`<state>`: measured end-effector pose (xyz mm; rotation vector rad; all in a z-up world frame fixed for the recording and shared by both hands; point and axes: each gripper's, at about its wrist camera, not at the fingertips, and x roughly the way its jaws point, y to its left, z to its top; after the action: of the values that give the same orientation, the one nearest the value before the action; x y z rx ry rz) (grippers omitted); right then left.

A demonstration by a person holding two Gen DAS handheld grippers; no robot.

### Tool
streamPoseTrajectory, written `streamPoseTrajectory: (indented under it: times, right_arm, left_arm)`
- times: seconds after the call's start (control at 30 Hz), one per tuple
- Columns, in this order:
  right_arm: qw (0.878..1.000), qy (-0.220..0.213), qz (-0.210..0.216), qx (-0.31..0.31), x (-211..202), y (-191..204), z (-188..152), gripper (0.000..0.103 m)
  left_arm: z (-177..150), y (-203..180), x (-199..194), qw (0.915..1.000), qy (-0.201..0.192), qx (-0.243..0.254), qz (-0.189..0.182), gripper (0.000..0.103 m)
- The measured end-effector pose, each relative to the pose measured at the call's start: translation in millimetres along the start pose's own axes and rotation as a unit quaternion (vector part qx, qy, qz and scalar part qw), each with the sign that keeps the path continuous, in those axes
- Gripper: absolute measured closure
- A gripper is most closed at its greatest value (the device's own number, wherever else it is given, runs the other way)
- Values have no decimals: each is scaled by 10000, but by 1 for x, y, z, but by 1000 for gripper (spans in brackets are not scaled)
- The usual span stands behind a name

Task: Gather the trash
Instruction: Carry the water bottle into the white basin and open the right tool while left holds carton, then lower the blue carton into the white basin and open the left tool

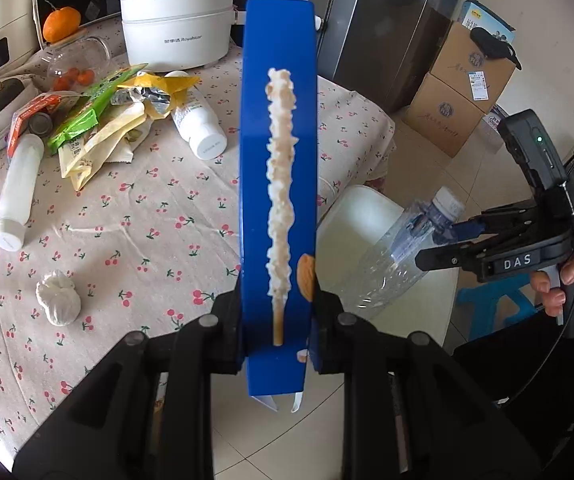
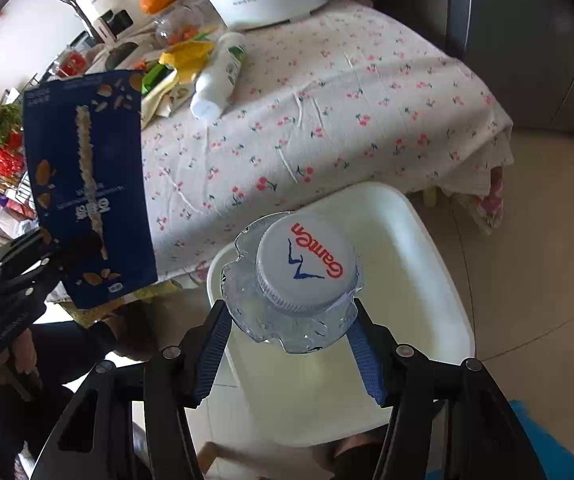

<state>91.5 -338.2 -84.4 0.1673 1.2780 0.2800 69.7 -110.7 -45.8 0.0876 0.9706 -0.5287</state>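
My left gripper (image 1: 277,320) is shut on a tall blue snack box (image 1: 279,160), held upright past the table's edge; the box also shows in the right wrist view (image 2: 87,184). My right gripper (image 2: 291,320) is shut on a clear plastic water bottle (image 2: 299,280) with a white cap, held above a white bin (image 2: 427,280). The bottle (image 1: 399,256) and right gripper (image 1: 443,248) also show in the left wrist view, over the bin (image 1: 359,216). Trash lies on the cherry-print tablecloth (image 1: 127,220): wrappers (image 1: 99,120), two white bottles (image 1: 19,192) (image 1: 199,120), a crumpled tissue (image 1: 59,298).
A white electric pot (image 1: 177,26), an orange (image 1: 61,24), a glass jar (image 1: 75,64) and a squash (image 1: 3,96) stand at the table's back. Cardboard boxes (image 1: 459,92) and a grey fridge (image 1: 387,20) are beyond the table. A blue stool (image 1: 495,304) stands by the bin.
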Motion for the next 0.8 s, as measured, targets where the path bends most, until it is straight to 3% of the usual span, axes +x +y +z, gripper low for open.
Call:
streamPoseTrajectory:
  times: [0.07, 0.17, 0.47, 0.8]
  right_arm:
    - [9991, 304, -149, 251, 18, -8, -1, 39]
    - [9987, 238, -285, 349, 15, -14, 0, 27]
    - [9971, -453, -76, 603, -32, -23, 4, 22]
    - [9944, -684, -257, 765, -44, -38, 1, 20]
  left_arm:
    - [0, 0, 0, 10000, 18, -11, 0, 78]
    - [0, 1, 0, 10000, 16, -4, -22, 78]
    - [-4, -11, 9, 9990, 210, 12, -385, 78]
    - [-5, -44, 45, 9960, 515, 189, -703, 78]
